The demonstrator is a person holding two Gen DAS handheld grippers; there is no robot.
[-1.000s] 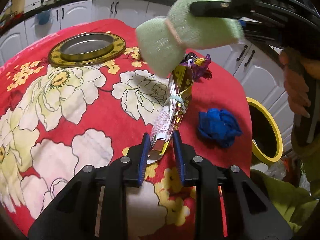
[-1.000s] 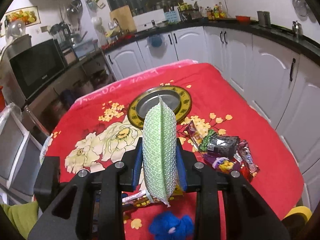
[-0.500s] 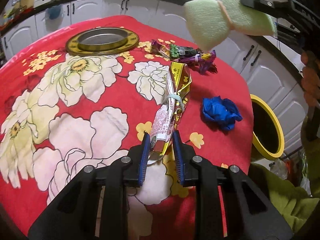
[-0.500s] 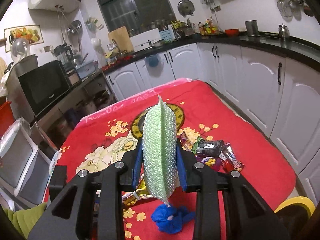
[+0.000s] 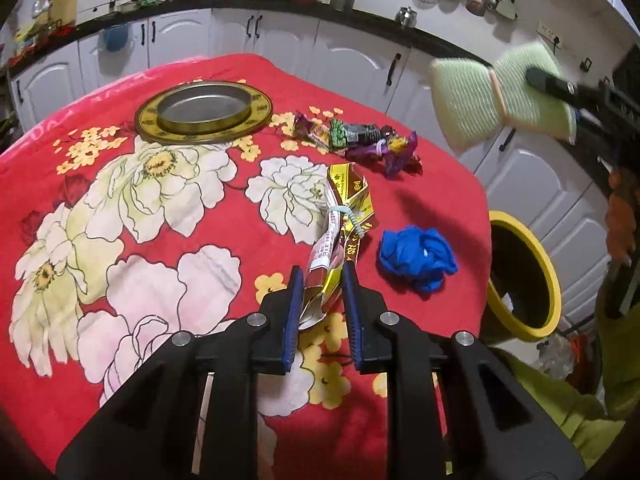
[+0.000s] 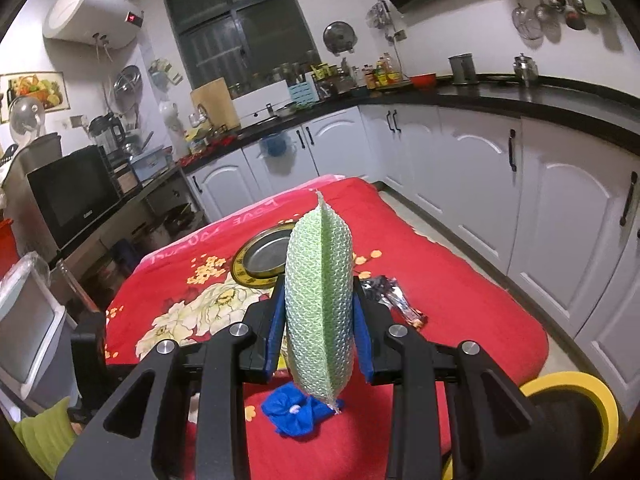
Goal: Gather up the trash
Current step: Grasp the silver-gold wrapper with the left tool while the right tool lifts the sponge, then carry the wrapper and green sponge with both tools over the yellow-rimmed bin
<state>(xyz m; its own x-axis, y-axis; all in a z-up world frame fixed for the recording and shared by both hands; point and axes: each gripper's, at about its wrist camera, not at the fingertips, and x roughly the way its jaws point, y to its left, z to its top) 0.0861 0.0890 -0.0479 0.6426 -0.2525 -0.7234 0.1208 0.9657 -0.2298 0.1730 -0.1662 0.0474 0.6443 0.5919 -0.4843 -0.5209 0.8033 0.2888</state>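
A long gold and silver snack wrapper (image 5: pixel 346 204) lies on the red flowered tablecloth (image 5: pixel 120 200). Its near end sits between the blue pads of my left gripper (image 5: pixel 320 276), whose jaws are closing and pinch it. My right gripper (image 6: pixel 318 292) is shut on a pale green mesh sponge (image 6: pixel 320 312) and holds it in the air. In the left wrist view that sponge (image 5: pixel 480 96) hangs past the table's right edge, above a yellow-rimmed bin (image 5: pixel 554 292). A crumpled blue scrap (image 5: pixel 416 256) and a purple-green wrapper bundle (image 5: pixel 368 140) lie on the cloth.
A metal dish with a gold rim (image 5: pixel 204 112) stands at the far side of the table. White cabinets (image 6: pixel 560 220) run along the right and back. The bin (image 6: pixel 580 384) stands on the floor off the table's near right corner. A person's hand (image 5: pixel 620 216) shows at right.
The right gripper has carried the sponge from over the table's middle out past its right edge. The left gripper's jaws have narrowed on the wrapper's end and risen slightly.
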